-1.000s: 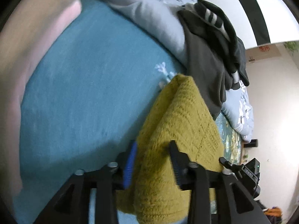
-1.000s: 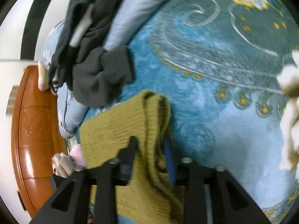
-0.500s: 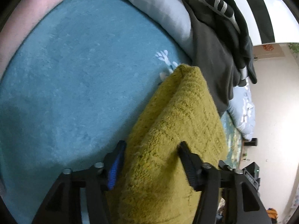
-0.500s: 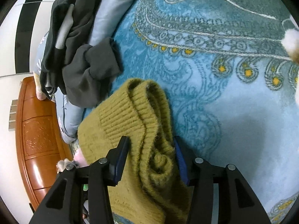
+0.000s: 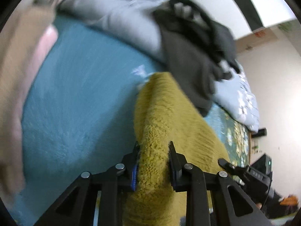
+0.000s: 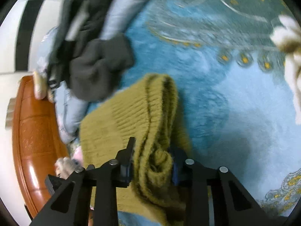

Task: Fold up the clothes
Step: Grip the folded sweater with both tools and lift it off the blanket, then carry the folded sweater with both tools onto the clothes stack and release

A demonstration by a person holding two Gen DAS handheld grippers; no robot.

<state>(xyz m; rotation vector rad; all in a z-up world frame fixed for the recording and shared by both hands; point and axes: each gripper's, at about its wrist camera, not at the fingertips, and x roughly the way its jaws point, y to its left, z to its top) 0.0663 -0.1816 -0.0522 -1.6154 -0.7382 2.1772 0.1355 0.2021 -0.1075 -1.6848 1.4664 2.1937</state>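
A mustard-yellow knitted sweater (image 5: 165,116) lies folded on a blue patterned blanket (image 5: 79,98). My left gripper (image 5: 153,150) is shut on one thick folded end of the sweater. My right gripper (image 6: 151,150) is shut on the other end (image 6: 150,116), where the ribbed hem is bunched between the jaws. The sweater stretches between both grippers, slightly lifted off the blanket (image 6: 235,103).
A pile of dark grey and black clothes (image 5: 195,43) rests on a light grey quilt (image 5: 120,17) just beyond the sweater, also in the right wrist view (image 6: 90,56). A brown wooden bed frame (image 6: 32,131) runs along the left. A fluffy white object (image 6: 289,43) sits at the right.
Both grippers closed tighter on the sweater ends and pulled back a little from the blanket. Both views are blurred by motion.
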